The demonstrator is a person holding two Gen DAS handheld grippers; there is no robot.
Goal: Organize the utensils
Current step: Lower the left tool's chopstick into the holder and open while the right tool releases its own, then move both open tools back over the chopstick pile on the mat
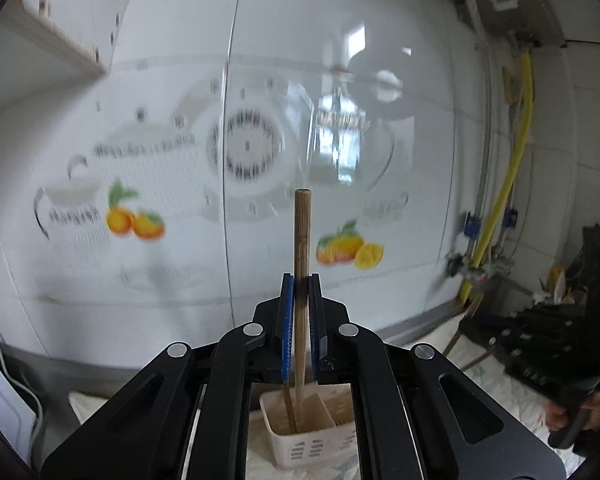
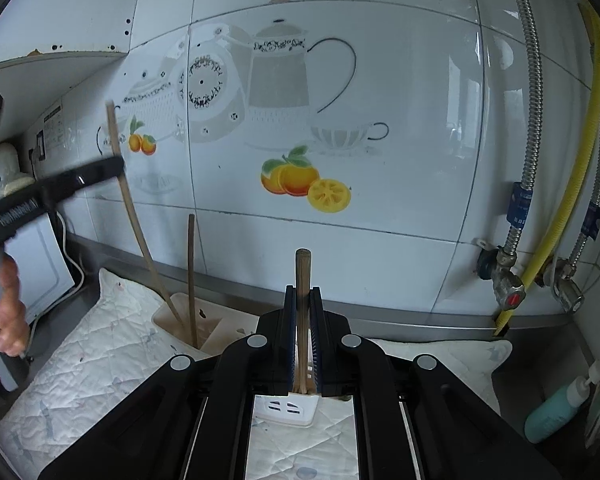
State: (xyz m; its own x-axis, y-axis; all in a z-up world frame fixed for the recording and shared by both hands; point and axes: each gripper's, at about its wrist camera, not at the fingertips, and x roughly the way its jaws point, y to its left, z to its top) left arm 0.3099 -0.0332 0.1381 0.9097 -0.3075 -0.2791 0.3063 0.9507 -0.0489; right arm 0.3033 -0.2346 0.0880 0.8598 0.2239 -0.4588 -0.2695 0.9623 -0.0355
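Note:
My left gripper (image 1: 300,280) is shut on a wooden chopstick (image 1: 302,232) that stands upright. Its lower end reaches down into a cream plastic utensil holder (image 1: 312,444), next to a second chopstick (image 1: 288,404). The right wrist view shows the left gripper (image 2: 116,164) from the side, holding its slanted chopstick (image 2: 136,220) with the tip in the holder's (image 2: 168,308) back compartment. A loose chopstick (image 2: 191,272) stands beside it. My right gripper (image 2: 303,292) is shut on another upright chopstick (image 2: 302,268) above the holder's near side. It also appears in the left wrist view as the right gripper (image 1: 468,320).
The holder rests on a quilted white cloth (image 2: 100,352) against a tiled wall with teapot and orange decals. Pipes with valves (image 2: 508,280) and a yellow hose (image 2: 572,200) stand at the right, a teal pump bottle (image 2: 556,412) at the lower right, a white appliance (image 2: 40,260) at the left.

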